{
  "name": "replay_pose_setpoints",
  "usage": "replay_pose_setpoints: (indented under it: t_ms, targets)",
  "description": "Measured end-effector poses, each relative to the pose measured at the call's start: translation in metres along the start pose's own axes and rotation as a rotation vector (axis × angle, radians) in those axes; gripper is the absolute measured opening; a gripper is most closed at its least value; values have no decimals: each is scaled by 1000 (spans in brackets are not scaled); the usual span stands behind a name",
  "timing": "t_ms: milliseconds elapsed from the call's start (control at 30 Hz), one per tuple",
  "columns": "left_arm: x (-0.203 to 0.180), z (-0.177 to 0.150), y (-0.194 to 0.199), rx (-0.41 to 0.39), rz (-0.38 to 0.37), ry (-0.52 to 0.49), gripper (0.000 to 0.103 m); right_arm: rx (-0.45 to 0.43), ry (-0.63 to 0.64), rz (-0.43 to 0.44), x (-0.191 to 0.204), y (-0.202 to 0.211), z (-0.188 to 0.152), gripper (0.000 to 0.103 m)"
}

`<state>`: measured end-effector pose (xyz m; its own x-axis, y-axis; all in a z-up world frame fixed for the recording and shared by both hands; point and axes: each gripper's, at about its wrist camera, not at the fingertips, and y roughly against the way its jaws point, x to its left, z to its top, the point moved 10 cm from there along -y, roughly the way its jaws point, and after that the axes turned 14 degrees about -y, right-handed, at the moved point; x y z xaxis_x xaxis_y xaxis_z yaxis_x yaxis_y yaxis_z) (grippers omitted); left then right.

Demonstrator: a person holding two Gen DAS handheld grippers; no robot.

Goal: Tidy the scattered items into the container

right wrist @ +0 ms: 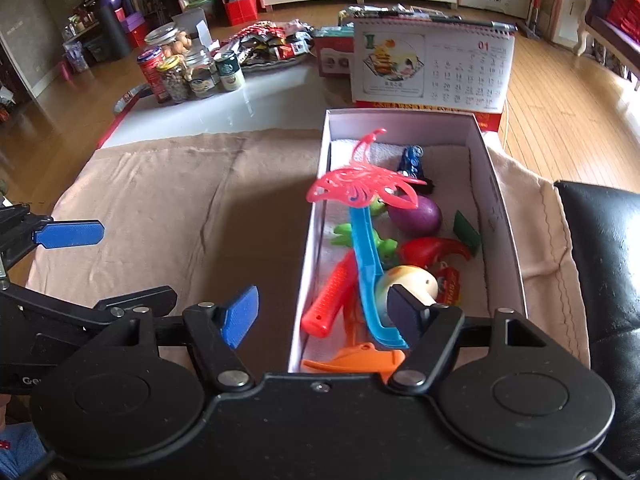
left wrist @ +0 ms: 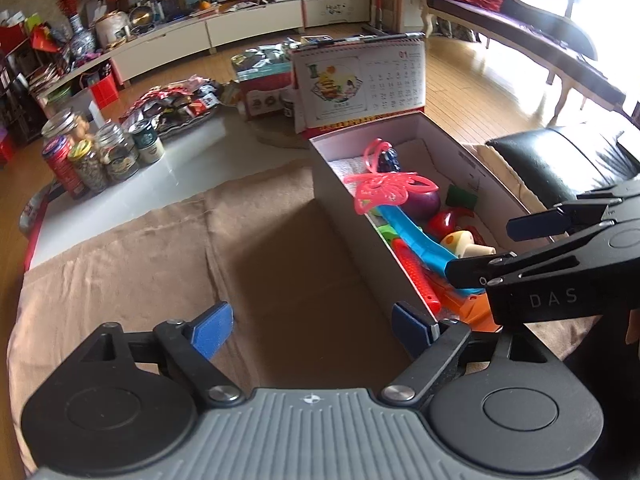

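A long white box (right wrist: 496, 196) stands on a tan cloth (right wrist: 180, 184) and holds several toys: a blue wand with a pink butterfly top (right wrist: 360, 190), a purple egg (right wrist: 416, 214), a red pepper (right wrist: 432, 250), a red ribbed handle (right wrist: 332, 296), a mushroom (right wrist: 408, 280), a green toy (right wrist: 348, 234), an orange piece (right wrist: 360, 360). The box (left wrist: 348, 240) and butterfly wand (left wrist: 384, 190) also show in the left wrist view. My left gripper (left wrist: 316, 328) is open and empty over the cloth (left wrist: 160, 248), left of the box. My right gripper (right wrist: 324, 316) is open and empty, astride the box's near left wall.
A desk calendar (right wrist: 432, 68) stands behind the box. Jars and cans (right wrist: 188, 72) and snack packets (right wrist: 272, 44) sit on the white table (right wrist: 240, 108) beyond the cloth. A black leather seat (right wrist: 604, 260) lies to the right.
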<state>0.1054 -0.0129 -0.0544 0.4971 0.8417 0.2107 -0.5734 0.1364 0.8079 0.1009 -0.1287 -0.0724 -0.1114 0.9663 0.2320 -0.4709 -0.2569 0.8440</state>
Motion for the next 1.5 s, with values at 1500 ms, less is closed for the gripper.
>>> replay_pose_setpoints:
  t_ms: [1500]
  targets:
    - [-91,26,-21,121,-30,-206,102,-158,-163,-59,-94,59,-24,76]
